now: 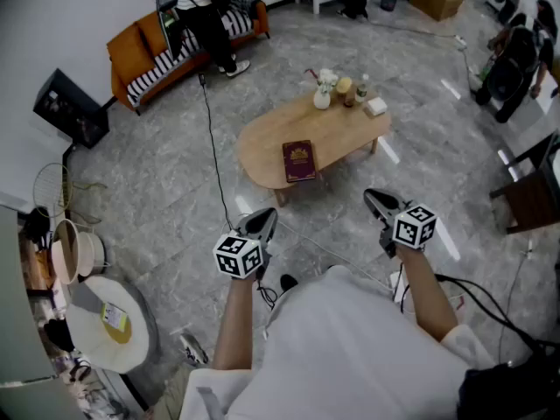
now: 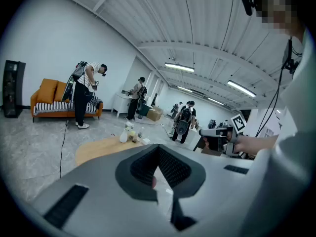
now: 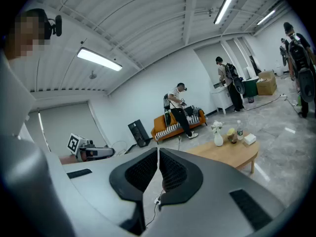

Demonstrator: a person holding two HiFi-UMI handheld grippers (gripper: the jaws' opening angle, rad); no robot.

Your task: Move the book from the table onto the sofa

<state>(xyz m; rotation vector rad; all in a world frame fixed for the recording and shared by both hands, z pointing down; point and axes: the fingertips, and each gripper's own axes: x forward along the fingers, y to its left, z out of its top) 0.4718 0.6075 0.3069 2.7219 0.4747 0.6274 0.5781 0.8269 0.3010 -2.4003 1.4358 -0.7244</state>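
Both grippers were held well short of the table (image 1: 262, 143), pointing slightly down toward it. Left gripper (image 1: 261, 224): jaws fully together, nothing between them. Right gripper (image 1: 378, 202): jaws also together, nothing held.

The book (image 1: 299, 160), dark red, lay flat on the near part of the table, close to the edge and untouched. A vase, jars and a small white box (image 1: 348, 91) stood grouped at the far end, well apart from the book. The sofa (image 1: 133, 52), orange with a striped seat, stood across the room against the wall. A person (image 1: 203, 14) stood directly in front of it.

Judged status: approach not yet begun; 0 steps of the carry done.

Risks noted:
1. The book lay flat, so the jaws may only push it along the wood unless 1 jaw gets under an overhanging edge.
2. A 1-sided pinch on the cover may let the pages fan open and slip.
3. A black cable (image 1: 213, 138) ran across the floor between table and sofa: trip hazard.
4. The person at the sofa may block the drop spot.
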